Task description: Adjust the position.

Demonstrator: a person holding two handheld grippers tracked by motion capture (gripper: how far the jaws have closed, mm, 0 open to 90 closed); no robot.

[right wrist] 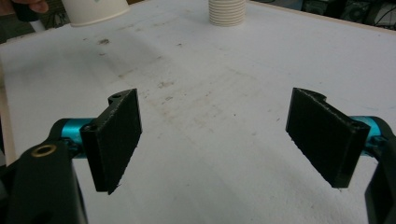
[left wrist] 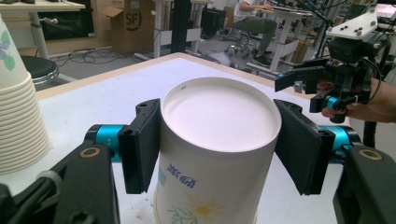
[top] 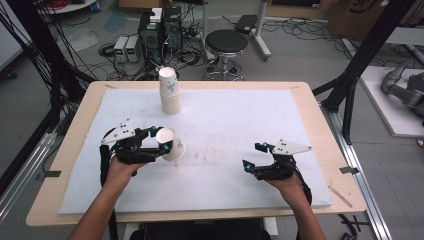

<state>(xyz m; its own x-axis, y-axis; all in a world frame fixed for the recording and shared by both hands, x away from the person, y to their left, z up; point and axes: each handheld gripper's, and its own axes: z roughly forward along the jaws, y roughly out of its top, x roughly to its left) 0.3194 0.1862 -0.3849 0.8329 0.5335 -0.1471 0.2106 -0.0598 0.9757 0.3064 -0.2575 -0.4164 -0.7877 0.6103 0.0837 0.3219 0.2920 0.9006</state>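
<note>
A single white paper cup point(top: 172, 145) with a flower print is held upside down and tilted between the jaws of my left gripper point(top: 162, 141), just above the white mat point(top: 225, 120). In the left gripper view the cup point(left wrist: 215, 154) shows its base toward the camera, and both black pads press its sides, so the left gripper point(left wrist: 219, 140) is shut on it. A stack of matching cups point(top: 170, 92) stands upside down at the mat's far edge. My right gripper point(top: 252, 156) hovers over the mat's right part, open, with nothing between its pads point(right wrist: 116, 135).
The mat lies on a wooden table point(top: 310, 100) and carries a few dirt marks point(right wrist: 163, 86). Beyond the table stand a black stool point(top: 226, 45) and electronics with cables on the floor. Black frame posts point(top: 360, 55) rise at the right.
</note>
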